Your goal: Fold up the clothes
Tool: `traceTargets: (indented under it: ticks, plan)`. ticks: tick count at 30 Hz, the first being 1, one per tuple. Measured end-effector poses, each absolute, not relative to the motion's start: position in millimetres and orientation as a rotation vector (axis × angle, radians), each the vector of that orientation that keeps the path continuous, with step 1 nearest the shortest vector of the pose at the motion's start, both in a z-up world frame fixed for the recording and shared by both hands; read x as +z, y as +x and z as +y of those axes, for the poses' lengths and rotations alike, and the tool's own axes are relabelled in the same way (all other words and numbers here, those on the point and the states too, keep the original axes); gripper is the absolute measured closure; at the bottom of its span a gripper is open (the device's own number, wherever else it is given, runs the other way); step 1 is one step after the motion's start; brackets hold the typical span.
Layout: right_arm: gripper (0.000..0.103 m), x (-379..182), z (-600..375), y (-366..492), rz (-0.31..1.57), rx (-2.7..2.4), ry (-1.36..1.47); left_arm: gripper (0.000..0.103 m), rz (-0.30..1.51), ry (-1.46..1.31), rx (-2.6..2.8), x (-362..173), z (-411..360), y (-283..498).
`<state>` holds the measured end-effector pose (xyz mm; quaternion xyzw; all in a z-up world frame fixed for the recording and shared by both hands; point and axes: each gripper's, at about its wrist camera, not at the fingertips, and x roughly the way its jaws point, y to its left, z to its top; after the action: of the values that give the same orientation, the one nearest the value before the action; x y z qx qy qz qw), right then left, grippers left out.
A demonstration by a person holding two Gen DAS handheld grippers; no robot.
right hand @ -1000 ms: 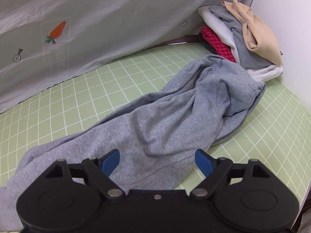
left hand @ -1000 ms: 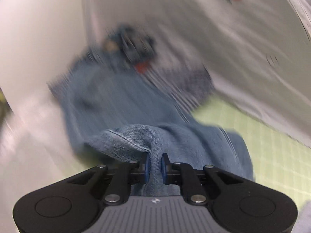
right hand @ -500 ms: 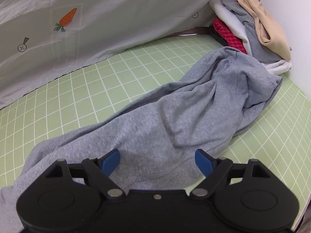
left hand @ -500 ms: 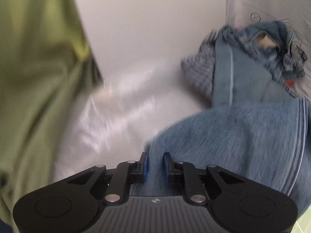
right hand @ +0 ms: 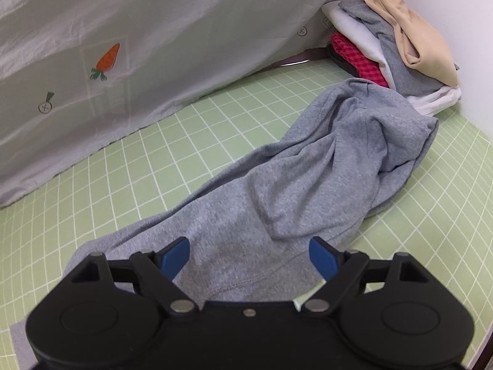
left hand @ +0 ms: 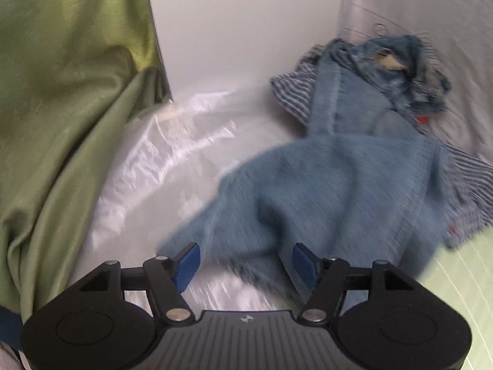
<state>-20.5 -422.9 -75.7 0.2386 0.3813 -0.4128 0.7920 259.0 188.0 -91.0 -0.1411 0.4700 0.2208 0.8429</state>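
In the left wrist view, blue jeans lie crumpled over a blue striped garment near the corner. My left gripper is open, its blue pads just in front of the jeans' near edge, holding nothing. In the right wrist view, a grey sweatshirt lies stretched out and rumpled on the green grid mat. My right gripper is open and empty, just above the sweatshirt's near hem.
A pile of clothes, beige, grey, white and red check, sits in the far right corner. A grey carrot-print sheet hangs behind the mat. A green curtain and shiny plastic sheeting lie left of the jeans.
My left gripper was shut on the jeans and swung left; it has now opened and let them go. The right gripper stayed open, shifting slightly over the sweatshirt.
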Motion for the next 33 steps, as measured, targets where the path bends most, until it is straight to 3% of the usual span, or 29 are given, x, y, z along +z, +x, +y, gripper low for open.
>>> traceTargets:
  ticks: [9, 20, 33]
  plan:
    - [0.017, -80.3, -437.6, -89.1, 0.787, -0.905, 0.610, 0.034, 1.023, -0.242, 0.261, -78.3, 96.7, 187.6]
    - [0.016, -92.5, -516.9, -163.9, 0.749, -0.958, 0.722, 0.034, 1.071, -0.108, -0.013, -91.2, -81.7, 121.3]
    - [0.017, -122.3, -622.6, -158.0, 0.683, -0.965, 0.879, 0.034, 1.139, 0.033, -0.088, -137.0, -197.5, 153.9]
